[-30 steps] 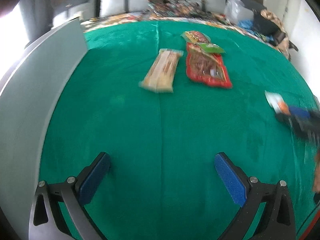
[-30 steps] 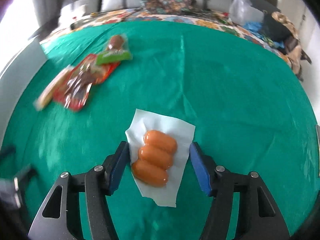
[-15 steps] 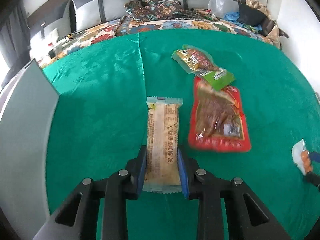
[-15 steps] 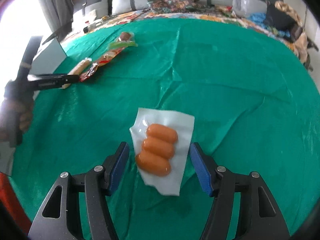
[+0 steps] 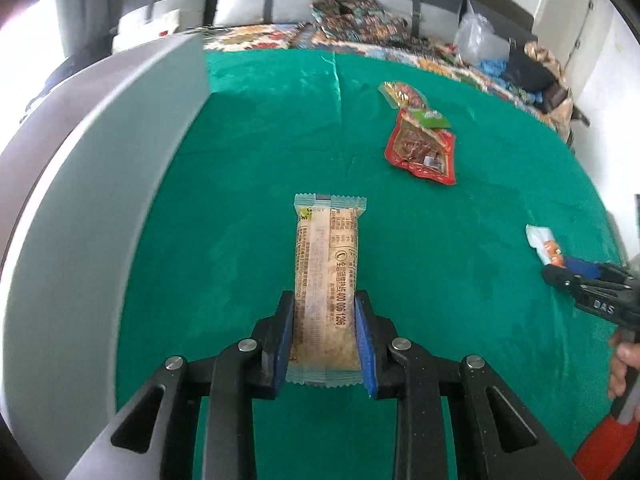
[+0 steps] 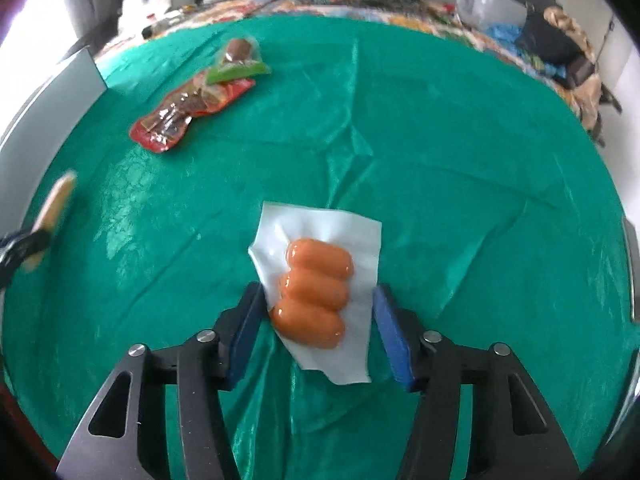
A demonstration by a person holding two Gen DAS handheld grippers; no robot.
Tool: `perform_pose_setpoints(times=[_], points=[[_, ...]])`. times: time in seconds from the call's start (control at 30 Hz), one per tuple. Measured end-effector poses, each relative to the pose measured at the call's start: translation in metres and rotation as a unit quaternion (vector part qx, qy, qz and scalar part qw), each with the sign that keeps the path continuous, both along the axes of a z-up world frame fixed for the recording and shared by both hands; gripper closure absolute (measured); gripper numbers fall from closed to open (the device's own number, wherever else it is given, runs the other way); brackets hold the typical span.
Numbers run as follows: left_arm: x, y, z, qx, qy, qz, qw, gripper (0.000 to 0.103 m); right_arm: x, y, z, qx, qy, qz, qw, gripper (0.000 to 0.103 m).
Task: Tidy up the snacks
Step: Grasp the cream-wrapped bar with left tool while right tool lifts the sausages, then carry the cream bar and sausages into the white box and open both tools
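Snack bar [image 5: 325, 280] now sits clamped in the left gripper [image 5: 325, 334], off the surface [image 5: 248, 200], while the right gripper [image 6: 318, 322], just narrowing, has not yet pinched the sausage pack [image 6: 320, 280].

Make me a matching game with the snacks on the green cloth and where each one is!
Things:
1. long snack bar
2. sausage pack
3. red packet
4. grey box

Places:
A. lying loose on the green cloth
B. standing at the cloth's edge
C. clamped in the left gripper
D. between the right gripper's pads

Pairs: 1-C, 2-D, 3-A, 4-B
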State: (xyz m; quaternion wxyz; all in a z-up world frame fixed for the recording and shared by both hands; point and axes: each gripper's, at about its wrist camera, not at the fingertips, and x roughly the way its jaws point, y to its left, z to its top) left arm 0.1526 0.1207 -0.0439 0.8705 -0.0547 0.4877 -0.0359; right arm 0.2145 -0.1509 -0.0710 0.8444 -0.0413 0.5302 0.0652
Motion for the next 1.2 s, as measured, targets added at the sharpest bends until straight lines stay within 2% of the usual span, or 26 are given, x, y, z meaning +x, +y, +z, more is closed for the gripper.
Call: perform_pose_setpoints(times=[0.1, 0.13, 0.23, 0.33, 0.47, 0.57, 0.67, 0.77, 0.83, 0.87, 0.9, 0.93, 0.97, 1.0, 1.03, 1.1, 1.17, 1.2], points=[[-0.019, 0.013, 0.013, -0.021, -0.010, 0.013, 0.9996, 0.075, -0.011, -0.016, 0.006, 0.039, 0.013, -0.011, 0.999, 0.050], [-0.025, 0.019, 0.018, -0.031, -0.014, 0.018, 0.9993, 0.075, -0.015, -0.019, 0.010, 0.055, 0.014, -0.015, 0.998, 0.062], [-0.036, 0.034, 0.034, -0.054, -0.028, 0.031, 0.9977, 0.075, -0.025, -0.024, 0.025, 0.097, 0.017, -0.022, 0.995, 0.062], [-0.045, 0.052, 0.049, -0.066, -0.039, 0.046, 0.9960, 0.075, -0.028, -0.016, 0.032, 0.106, 0.018, -0.015, 0.994, 0.062], [-0.063, 0.082, 0.074, -0.090, -0.064, 0.067, 0.9917, 0.075, -0.029, -0.009, 0.052, 0.193, 0.021, -0.026, 0.981, 0.062], [-0.075, 0.113, 0.097, -0.092, -0.091, 0.094, 0.9872, 0.075, -0.034, 0.030, 0.082, 0.244, 0.014, 0.013, 0.970, 0.062], [-0.090, 0.157, 0.115, -0.073, -0.110, 0.140, 0.9813, 0.075, -0.035, 0.085, 0.119, 0.292, 0.006, 0.073, 0.954, 0.062], [-0.103, 0.202, 0.119, -0.031, -0.107, 0.193, 0.9749, 0.075, -0.037, 0.163, 0.157, 0.327, 0.001, 0.156, 0.932, 0.062], [-0.111, 0.229, 0.113, -0.007, -0.099, 0.222, 0.9699, 0.075, -0.044, 0.224, 0.174, 0.340, 0.002, 0.214, 0.916, 0.061], [-0.113, 0.238, 0.109, 0.008, -0.093, 0.233, 0.9680, 0.075, -0.046, 0.246, 0.178, 0.340, 0.002, 0.233, 0.911, 0.061], [-0.116, 0.247, 0.105, 0.025, -0.085, 0.245, 0.9654, 0.069, -0.050, 0.277, 0.183, 0.338, -0.002, 0.256, 0.905, 0.057], [-0.118, 0.255, 0.100, 0.039, -0.074, 0.258, 0.9626, 0.051, -0.053, 0.298, 0.184, 0.337, -0.005, 0.273, 0.901, 0.049], [-0.121, 0.262, 0.096, 0.047, -0.068, 0.268, 0.9597, 0.039, -0.055, 0.316, 0.182, 0.333, -0.002, 0.285, 0.899, 0.038], [-0.127, 0.268, 0.093, 0.054, -0.068, 0.282, 0.9554, 0.020, -0.057, 0.334, 0.181, 0.328, 0.007, 0.296, 0.897, 0.024], [-0.131, 0.271, 0.091, 0.059, -0.074, 0.296, 0.9506, 0.015, -0.058, 0.346, 0.179, 0.325, 0.012, 0.302, 0.896, 0.025], [-0.142, 0.275, 0.090, 0.057, -0.084, 0.309, 0.9458, 0.014, -0.063, 0.351, 0.180, 0.324, 0.011, 0.307, 0.895, 0.025], [-0.149, 0.275, 0.090, 0.042, -0.088, 0.314, 0.9444, 0.014, -0.066, 0.337, 0.182, 0.324, -0.004, 0.303, 0.896, 0.025], [-0.150, 0.271, 0.090, 0.031, -0.090, 0.314, 0.9447, 0.014, -0.067, 0.321, 0.180, 0.312, -0.019, 0.294, 0.903, 0.025]])
